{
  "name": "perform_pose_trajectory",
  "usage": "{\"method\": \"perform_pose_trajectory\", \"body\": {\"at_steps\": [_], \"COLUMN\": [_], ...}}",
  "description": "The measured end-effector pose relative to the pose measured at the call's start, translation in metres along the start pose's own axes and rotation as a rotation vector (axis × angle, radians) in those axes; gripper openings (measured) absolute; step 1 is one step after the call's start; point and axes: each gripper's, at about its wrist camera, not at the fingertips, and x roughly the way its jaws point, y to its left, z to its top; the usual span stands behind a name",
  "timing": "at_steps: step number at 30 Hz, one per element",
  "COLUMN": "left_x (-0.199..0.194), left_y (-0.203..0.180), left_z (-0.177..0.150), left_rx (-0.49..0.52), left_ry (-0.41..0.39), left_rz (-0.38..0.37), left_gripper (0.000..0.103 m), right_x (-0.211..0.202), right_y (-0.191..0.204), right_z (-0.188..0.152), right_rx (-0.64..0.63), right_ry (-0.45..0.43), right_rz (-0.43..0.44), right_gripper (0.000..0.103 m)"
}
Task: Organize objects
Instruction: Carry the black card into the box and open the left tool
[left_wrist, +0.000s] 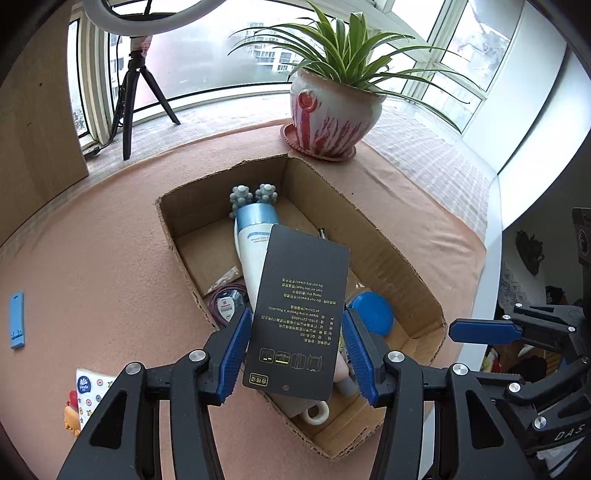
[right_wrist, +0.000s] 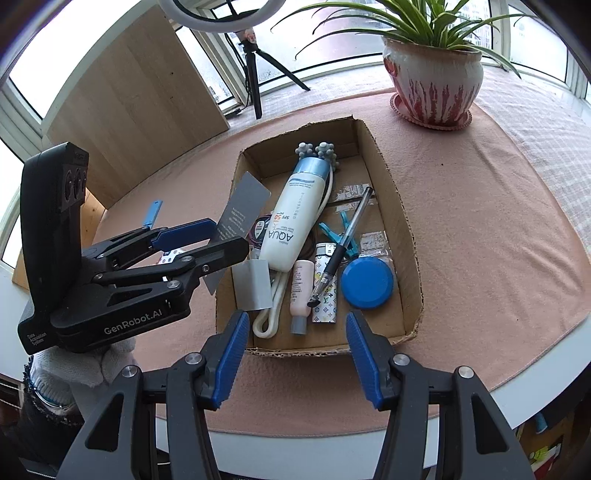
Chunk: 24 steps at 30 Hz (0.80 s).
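Note:
My left gripper (left_wrist: 295, 332) is shut on a black card (left_wrist: 299, 314) printed with yellow text, gripped by its two long edges. It hangs tilted over the open cardboard box (left_wrist: 388, 236). The right wrist view shows this gripper (right_wrist: 225, 236) at the box's left wall with the card's grey face (right_wrist: 245, 210) up. The box (right_wrist: 399, 206) holds a white sunscreen bottle (right_wrist: 291, 225), a pen (right_wrist: 347, 236), a blue disc (right_wrist: 367, 282), a lighter (right_wrist: 325, 291) and a pink tube (right_wrist: 301, 288). My right gripper (right_wrist: 297, 328) is open above the box's near wall, holding nothing.
A potted plant (right_wrist: 432, 81) stands behind the box on the pink cloth. A tripod (right_wrist: 255, 66) and a wooden board (right_wrist: 129, 99) are at the back left. A blue strip (left_wrist: 16, 319) and a tissue pack (left_wrist: 90, 387) lie left of the box.

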Motion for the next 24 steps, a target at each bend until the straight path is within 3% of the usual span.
{"method": "perform_pose_trajectory", "body": {"at_steps": [8,11,12,24], "left_x": [0.032,0.042,0.043,0.009], "left_y": [-0.016,-0.017,-0.017,0.006], "left_z": [0.020,0.021,0.021,0.013], "left_rx": [-0.018,-0.035,-0.031,-0.075], "left_ry": [0.001,0.035,0.034,-0.034], "left_rz": [0.009,-0.007,0.000,0.022], "left_gripper": [0.055,0.074,0.075,0.075], "right_x": [-0.002,-0.002,-0.002,0.002], "right_y": [-0.021,-0.026,-0.026,-0.012], "right_z": [-0.003,-0.003,-0.002,0.006], "right_rx": [0.031,0.038,0.040,0.023], "right_ry": [0.001,0.003,0.004,0.005], "right_rz": [-0.016,-0.021,-0.020,0.005], "right_gripper": [0.051,0.051,0.051,0.051]}}
